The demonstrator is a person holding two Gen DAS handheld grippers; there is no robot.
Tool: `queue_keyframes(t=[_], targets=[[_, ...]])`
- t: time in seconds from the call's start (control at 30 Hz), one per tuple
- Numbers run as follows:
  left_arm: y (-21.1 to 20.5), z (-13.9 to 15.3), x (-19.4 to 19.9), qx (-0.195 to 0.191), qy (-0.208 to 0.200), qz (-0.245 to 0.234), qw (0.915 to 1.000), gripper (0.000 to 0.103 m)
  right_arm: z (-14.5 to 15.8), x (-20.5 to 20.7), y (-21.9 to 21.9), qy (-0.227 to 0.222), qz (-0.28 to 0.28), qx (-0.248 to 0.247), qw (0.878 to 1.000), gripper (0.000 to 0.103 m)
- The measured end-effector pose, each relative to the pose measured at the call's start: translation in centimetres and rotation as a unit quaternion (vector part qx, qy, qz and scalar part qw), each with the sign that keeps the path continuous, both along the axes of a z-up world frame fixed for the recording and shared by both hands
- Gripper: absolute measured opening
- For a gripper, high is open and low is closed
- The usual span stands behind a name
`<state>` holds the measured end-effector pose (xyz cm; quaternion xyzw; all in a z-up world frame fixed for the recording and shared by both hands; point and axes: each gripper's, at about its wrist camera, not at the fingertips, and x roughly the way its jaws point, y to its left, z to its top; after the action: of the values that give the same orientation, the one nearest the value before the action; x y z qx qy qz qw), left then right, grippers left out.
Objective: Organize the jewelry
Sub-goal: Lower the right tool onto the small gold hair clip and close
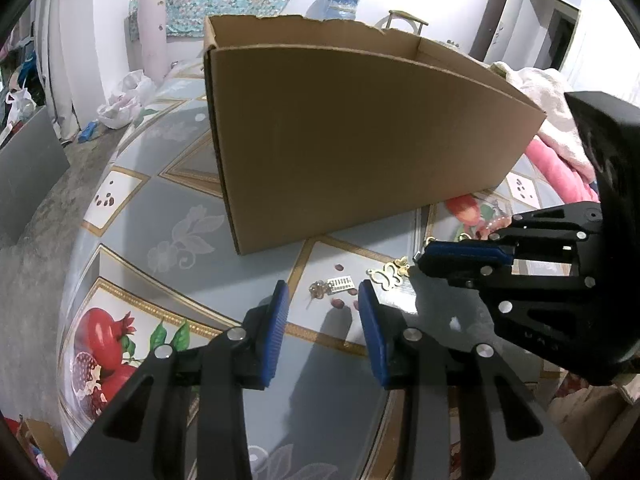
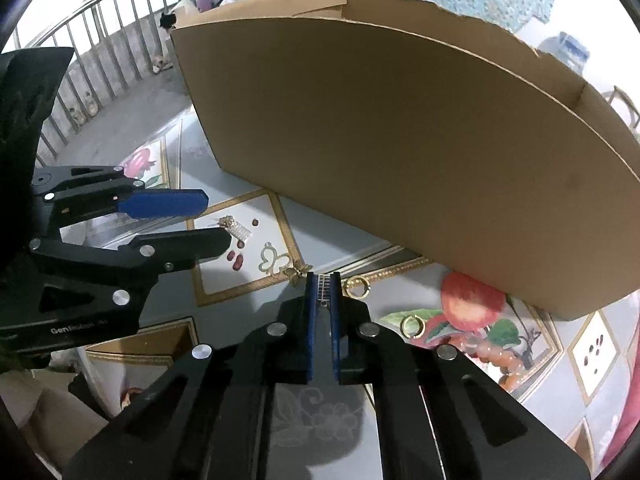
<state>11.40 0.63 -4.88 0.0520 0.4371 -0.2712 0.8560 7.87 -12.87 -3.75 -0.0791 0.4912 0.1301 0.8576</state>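
Right gripper (image 2: 324, 280): your jaws are pinched shut on a small silvery rhinestone clip (image 2: 323, 289), held right at the blue tips, low over the tablecloth (image 2: 256, 360).
Left gripper (image 1: 323, 300): your jaws stand partly apart with nothing between them, the tips poised above a second silvery clip (image 1: 341, 283) with a small gold charm (image 1: 317, 289) at its end.
Between the two tools: a gold butterfly piece (image 2: 274, 261) lies flat on the cloth, ahead and to the left of your right tips, just beside the right finger of your left tool (a smaller gold charm (image 2: 297, 271) sits touching or almost touching it).
To the right of your right tips: one gold ring (image 2: 356, 286) just beside the finger, another gold ring (image 2: 413, 326) nearer you.
Cardboard box (image 2: 400, 140): directly ahead of both tools, open-topped, its near wall tall (judged to be where the jewelry goes).
Step in hand: lifting the pinched clip clear, in all likelihood.
Doing it well: keep your squeeze steady, since only the tips hold the thin clip; rise straight before moving forward, and clear the box's near wall fully before you let go.
Watch for: the butterfly piece and ring close by your tips (a sideways drag could scatter them).
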Motion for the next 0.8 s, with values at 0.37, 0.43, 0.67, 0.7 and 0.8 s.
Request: queue_keyframes(t=[0.37,0.43,0.67,0.7,0.8], targets=[[-0.9,0.5,-0.3,0.012,-0.007,-0.022,0.9997,0.035,0.2,-2.5,-2.3,0.031,-0.014,0.045,0.998,0.002],[-1.2,0.4,0.0,0.018,-0.002,-0.017,0.9997,0.035,0.2,-2.8,-2.6,0.029,-0.017,0.049,0.998,0.002],[-1.7,-0.1,1.0,0.032,0.023,0.006,0.9992,0.035,0.7,-3.5,-3.3,0.023,-0.015,0.058,0.998,0.002],[-1.9,0.0,1.1,0.033,0.026,0.009,0.9991,0.035,0.5,-3.0,-3.0,0.023,-0.015,0.061,0.998,0.002],[-2.3,0.0,1.2,0.04,0.03,0.019,0.9986,0.035,0.3,-3.2,-3.1,0.019,-0.011,0.067,0.998,0.002]])
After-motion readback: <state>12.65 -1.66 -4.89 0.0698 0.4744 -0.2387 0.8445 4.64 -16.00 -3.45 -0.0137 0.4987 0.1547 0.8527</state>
